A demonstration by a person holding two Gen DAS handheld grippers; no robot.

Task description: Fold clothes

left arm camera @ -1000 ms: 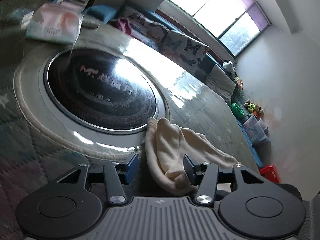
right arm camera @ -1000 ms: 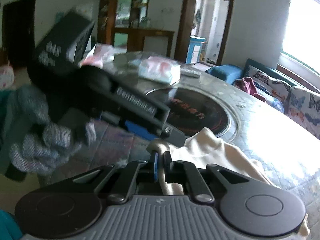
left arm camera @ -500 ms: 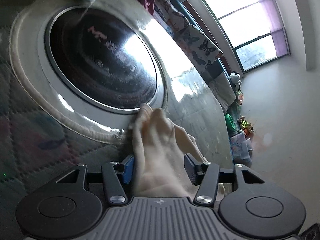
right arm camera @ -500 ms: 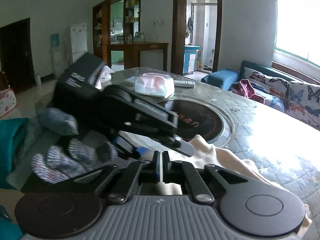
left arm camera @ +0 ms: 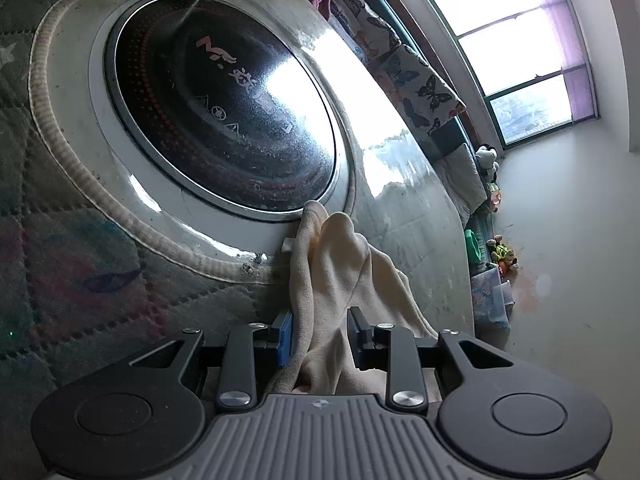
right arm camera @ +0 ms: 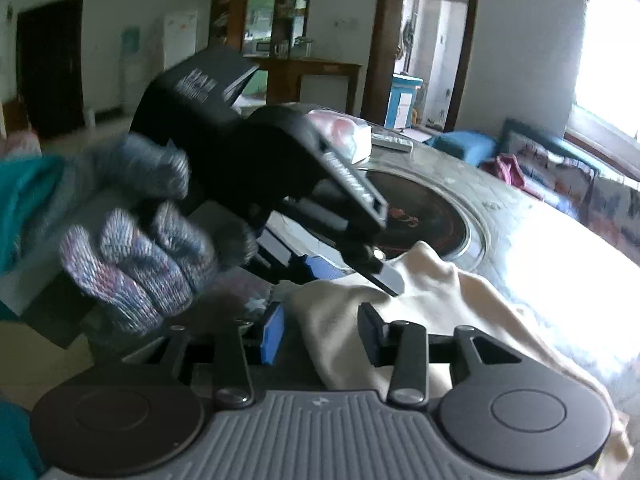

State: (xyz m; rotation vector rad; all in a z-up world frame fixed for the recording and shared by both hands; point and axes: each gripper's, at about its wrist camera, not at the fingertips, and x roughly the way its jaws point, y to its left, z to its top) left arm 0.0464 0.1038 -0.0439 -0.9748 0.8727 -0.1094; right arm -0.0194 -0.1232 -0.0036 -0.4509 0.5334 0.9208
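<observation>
Two grippers, left (left arm camera: 319,338) & right (right arm camera: 320,338), jaws apart w/ cream garment (left arm camera: 340,276) bunched between, unclamped; it lies just beside black round hob (left arm camera: 216,108). Rec: close on one edge layer only, spread flat.

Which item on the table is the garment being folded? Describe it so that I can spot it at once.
Find the round table's black glass disc. At the disc's near rim lies a crumpled cream cloth, the only pale fabric heap on the quilted cover. It runs between the open fingers of both the left gripper and the right gripper, unlike the pink pack at the far side.
</observation>
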